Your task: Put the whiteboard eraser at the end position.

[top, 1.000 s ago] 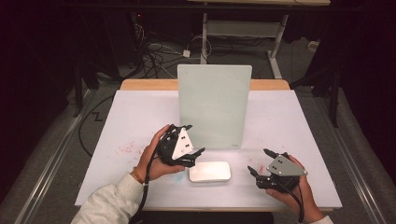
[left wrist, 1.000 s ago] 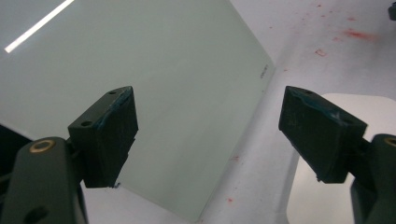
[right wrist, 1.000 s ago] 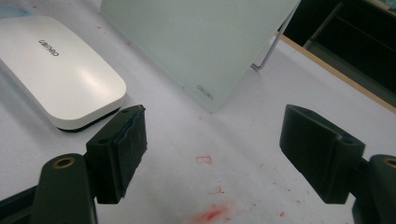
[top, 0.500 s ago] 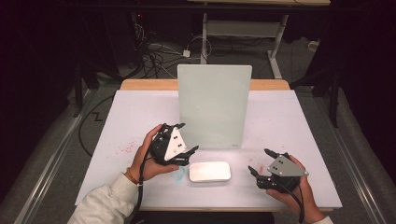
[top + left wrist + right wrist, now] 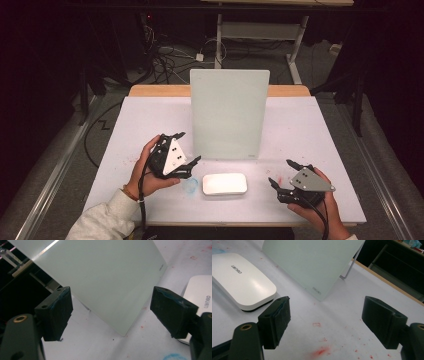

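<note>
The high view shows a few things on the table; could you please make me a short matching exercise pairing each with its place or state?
Things:
1. glass board
2. white eraser
3. left gripper
4. right gripper

Places or states:
A. lying flat between the two grippers
B. open, held at the table's right front
C. standing propped at mid-table
D. open, held left of the eraser

Pairs: 1-C, 2-A, 3-D, 4-B

The white eraser (image 5: 242, 282) reads "deli" (the glass board's (image 5: 312, 262) mark is illegible).

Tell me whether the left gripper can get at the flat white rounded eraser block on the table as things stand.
Probably yes: the left gripper is open beside the flat white rounded eraser block, with bare white table between them and nothing in the way.
</note>
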A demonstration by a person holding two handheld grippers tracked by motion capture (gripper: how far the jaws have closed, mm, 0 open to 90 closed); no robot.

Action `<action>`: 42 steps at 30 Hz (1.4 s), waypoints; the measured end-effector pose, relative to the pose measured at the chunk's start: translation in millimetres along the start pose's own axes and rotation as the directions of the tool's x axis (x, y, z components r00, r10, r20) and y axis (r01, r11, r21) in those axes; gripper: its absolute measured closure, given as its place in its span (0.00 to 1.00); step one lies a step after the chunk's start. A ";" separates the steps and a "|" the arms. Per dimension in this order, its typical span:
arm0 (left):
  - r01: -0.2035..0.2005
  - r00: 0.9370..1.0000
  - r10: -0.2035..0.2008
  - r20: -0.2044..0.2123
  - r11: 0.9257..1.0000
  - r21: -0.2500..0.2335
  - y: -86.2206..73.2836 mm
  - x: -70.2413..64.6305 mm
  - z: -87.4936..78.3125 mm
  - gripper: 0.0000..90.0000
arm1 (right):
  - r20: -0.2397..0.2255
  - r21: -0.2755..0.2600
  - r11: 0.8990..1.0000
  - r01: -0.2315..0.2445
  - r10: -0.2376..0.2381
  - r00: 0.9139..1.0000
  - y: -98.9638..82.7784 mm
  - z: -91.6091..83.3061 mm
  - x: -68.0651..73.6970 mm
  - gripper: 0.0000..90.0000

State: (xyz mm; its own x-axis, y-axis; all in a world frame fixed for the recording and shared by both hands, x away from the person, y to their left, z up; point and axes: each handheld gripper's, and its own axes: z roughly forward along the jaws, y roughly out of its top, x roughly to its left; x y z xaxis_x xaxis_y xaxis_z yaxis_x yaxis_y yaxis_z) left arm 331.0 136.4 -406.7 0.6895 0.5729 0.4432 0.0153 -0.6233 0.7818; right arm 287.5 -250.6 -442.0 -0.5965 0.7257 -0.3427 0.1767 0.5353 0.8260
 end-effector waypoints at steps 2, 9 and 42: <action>0.001 1.000 -0.001 -0.002 1.000 -0.004 -2.9 -0.1 -2.0 0.20 | 0.002 0.000 1.000 -0.002 0.002 1.000 -0.2 -0.6 0.2 0.26; 0.012 1.000 -0.012 -0.023 1.000 -0.014 -17.3 0.0 -10.9 0.20 | 0.011 0.000 1.000 -0.006 0.006 1.000 -1.0 -2.6 -0.3 0.26; 0.158 0.987 -0.158 -0.013 0.975 0.159 -102.5 -9.4 -30.8 0.18 | 0.048 0.001 1.000 -0.023 0.023 0.999 -6.6 -6.1 -7.4 0.26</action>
State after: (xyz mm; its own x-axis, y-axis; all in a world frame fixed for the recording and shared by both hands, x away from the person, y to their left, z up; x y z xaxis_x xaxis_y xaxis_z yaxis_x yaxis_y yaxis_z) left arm 300.6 211.3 -477.5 0.6690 0.6707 0.3202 0.2390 -0.6021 0.7618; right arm 285.9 -262.1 -442.2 -0.5539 0.7579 -0.3448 0.1909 0.5187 0.8334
